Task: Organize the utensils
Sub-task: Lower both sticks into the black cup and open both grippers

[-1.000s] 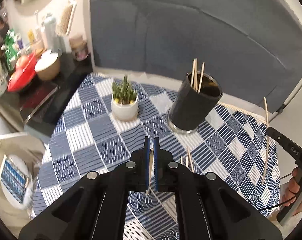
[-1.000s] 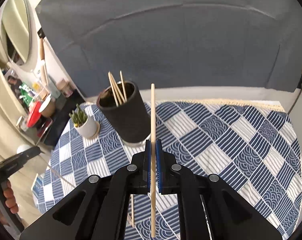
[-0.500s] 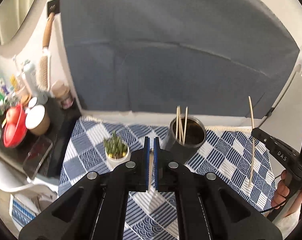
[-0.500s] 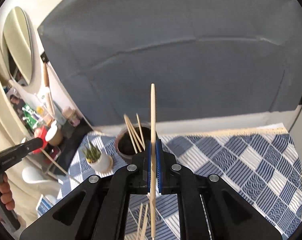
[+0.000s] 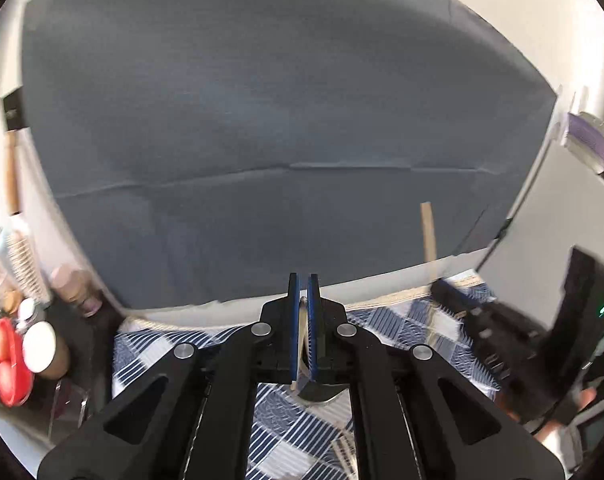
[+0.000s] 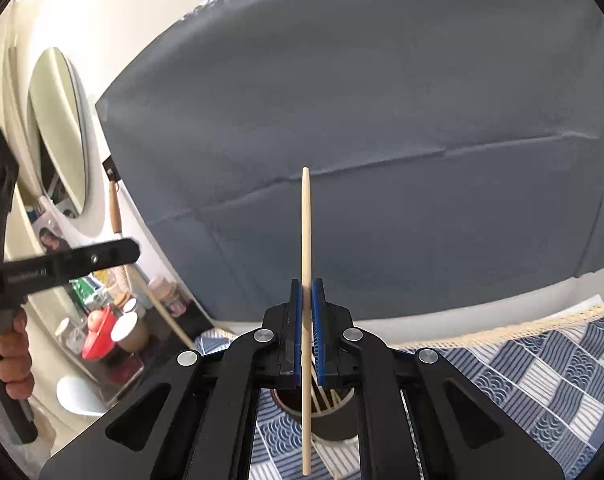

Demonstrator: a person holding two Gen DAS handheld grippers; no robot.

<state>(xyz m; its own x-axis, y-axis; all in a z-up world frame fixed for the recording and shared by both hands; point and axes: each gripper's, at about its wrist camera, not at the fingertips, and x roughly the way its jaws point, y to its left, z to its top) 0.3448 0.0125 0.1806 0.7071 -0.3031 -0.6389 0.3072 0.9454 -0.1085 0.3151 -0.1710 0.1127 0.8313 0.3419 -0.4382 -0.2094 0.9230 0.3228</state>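
My right gripper [image 6: 306, 286] is shut on a wooden chopstick [image 6: 305, 240] that stands upright, directly above the dark cylindrical holder [image 6: 333, 424], which has several chopsticks in it. My left gripper [image 5: 303, 280] is shut on another chopstick [image 5: 302, 340], seen end-on between the blue pads. That chopstick also shows in the right wrist view [image 6: 166, 312], slanting down from the left gripper [image 6: 114, 252]. The right gripper's chopstick shows blurred in the left wrist view [image 5: 429, 236].
A blue-and-white checked tablecloth [image 6: 541, 368] covers the table. A grey backdrop [image 5: 282, 120] stands behind it. A side counter at the left holds a red bowl [image 5: 6, 368], a cup [image 5: 42, 346] and jars. Loose chopsticks [image 5: 343, 446] lie on the cloth.
Both grippers have risen and tilted upward with their chopsticks. The right gripper has come over the holder. The holder and plant have dropped out of the left wrist view.
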